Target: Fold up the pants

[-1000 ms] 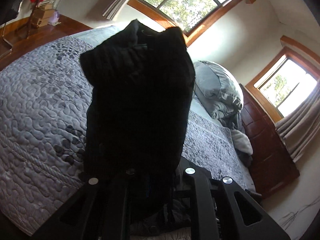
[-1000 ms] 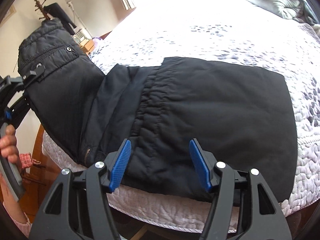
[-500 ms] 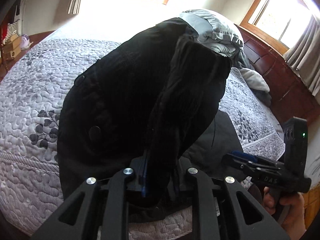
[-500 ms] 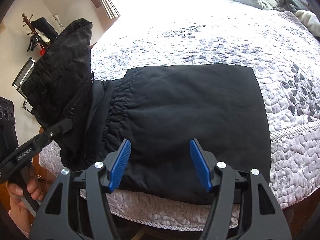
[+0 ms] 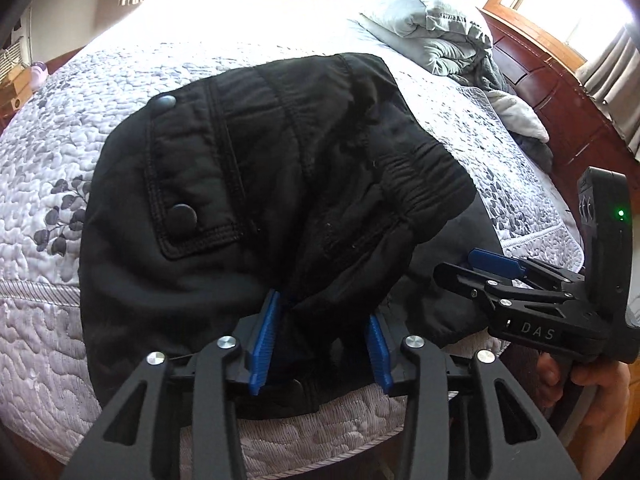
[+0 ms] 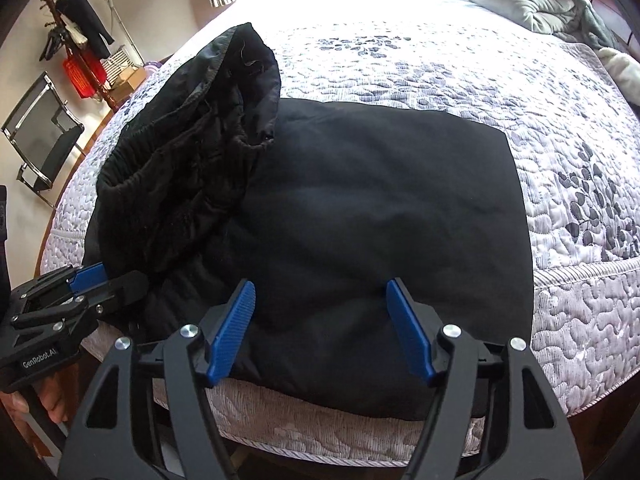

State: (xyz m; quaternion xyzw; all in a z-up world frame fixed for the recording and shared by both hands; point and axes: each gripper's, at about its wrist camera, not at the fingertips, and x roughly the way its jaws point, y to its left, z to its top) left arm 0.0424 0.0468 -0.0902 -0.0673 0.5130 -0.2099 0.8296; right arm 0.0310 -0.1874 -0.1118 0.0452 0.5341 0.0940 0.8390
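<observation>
1. Left tongs (image 5: 320,344) stood partly spread, pants (image 5: 256,208) bunched between the pads, on the bed (image 5: 48,320).
2. Right tongs (image 6: 320,332) gaped wide, pants lying just ahead.

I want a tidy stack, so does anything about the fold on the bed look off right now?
Yes. The waistband end of the pants sits bunched and humped on the left side, not laid flat over the smooth folded section. The left tool has opened around that cloth; the right tool hovers open.
</observation>
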